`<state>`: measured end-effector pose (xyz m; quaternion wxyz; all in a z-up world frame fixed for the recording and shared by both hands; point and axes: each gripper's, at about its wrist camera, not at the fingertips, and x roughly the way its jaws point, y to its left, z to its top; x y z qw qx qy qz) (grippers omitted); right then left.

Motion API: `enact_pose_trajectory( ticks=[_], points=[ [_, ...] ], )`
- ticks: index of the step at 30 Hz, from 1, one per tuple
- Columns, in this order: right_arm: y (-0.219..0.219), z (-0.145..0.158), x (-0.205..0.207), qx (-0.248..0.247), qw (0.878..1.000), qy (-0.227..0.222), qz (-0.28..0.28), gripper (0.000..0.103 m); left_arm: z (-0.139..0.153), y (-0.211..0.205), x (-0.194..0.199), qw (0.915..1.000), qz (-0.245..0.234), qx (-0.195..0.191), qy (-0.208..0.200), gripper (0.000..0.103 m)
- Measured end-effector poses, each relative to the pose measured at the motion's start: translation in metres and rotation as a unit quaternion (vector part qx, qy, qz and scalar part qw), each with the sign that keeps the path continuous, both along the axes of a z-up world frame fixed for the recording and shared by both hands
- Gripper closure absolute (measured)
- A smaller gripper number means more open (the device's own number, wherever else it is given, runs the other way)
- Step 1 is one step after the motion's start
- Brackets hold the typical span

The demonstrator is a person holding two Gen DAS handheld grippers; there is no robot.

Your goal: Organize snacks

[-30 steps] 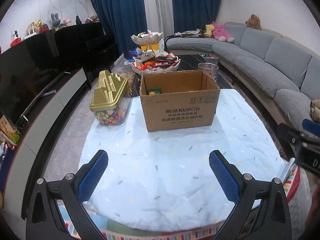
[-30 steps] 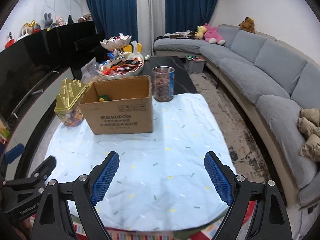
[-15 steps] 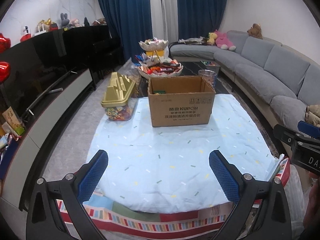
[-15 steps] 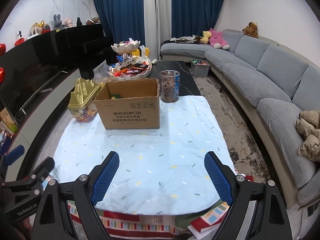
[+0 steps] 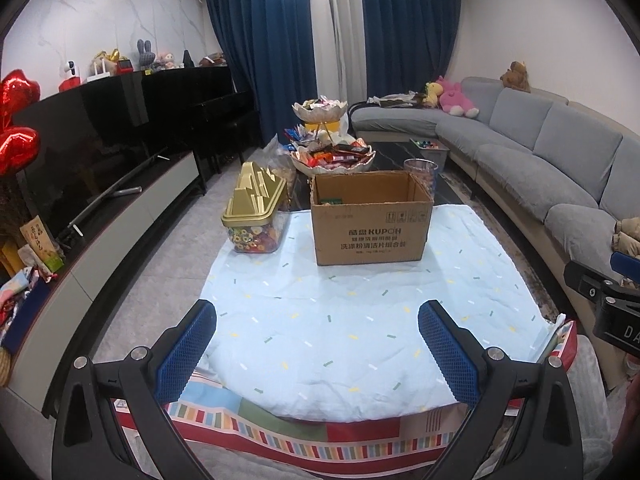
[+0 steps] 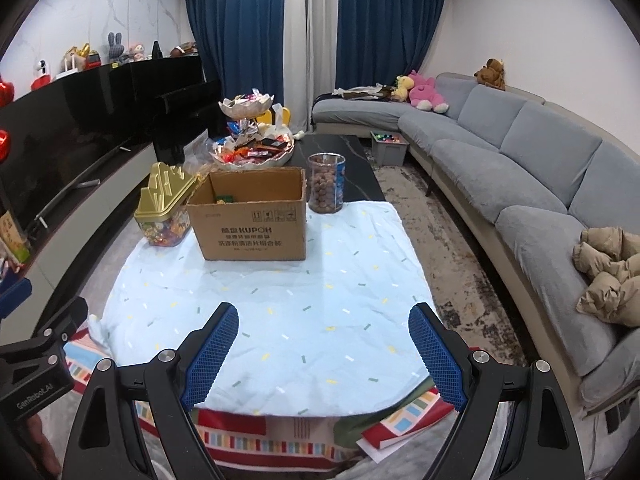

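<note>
An open cardboard box (image 5: 370, 220) (image 6: 250, 218) stands at the far side of a table under a light blue cloth (image 5: 360, 320) (image 6: 272, 308); a small green packet shows inside it. Left of the box sits a clear candy jar with a gold lid (image 5: 256, 216) (image 6: 166, 212). A clear jar of brown snacks (image 6: 326, 182) (image 5: 422, 170) stands behind the box's right corner. My left gripper (image 5: 318, 346) and right gripper (image 6: 324, 350) hang open and empty over the table's near edge, well short of the box.
Behind the box a tiered bowl stand piled with wrapped snacks (image 5: 334, 152) (image 6: 252, 144) sits on a dark coffee table. A grey sofa (image 6: 520, 168) curves along the right. A black TV unit (image 5: 100, 168) lines the left wall. A striped cloth (image 5: 320, 432) hangs below the near edge.
Both grippers have drawn back and risen from the table, so the box and jars look smaller and farther. The striped cloth at the near edge has come into view. Both stay open.
</note>
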<state>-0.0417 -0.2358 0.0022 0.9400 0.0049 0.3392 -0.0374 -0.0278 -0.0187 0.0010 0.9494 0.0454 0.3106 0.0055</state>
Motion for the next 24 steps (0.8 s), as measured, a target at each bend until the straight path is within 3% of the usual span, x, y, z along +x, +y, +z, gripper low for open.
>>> enact_pose_trajectory(
  ticks=[24],
  points=[
    [-0.0023, 0.0026, -0.0016, -0.001, 1.0, -0.008, 0.002, 0.012, 0.0026, -0.0008, -0.006, 1.0, 0.001, 0.002, -0.005, 0.0]
  ],
)
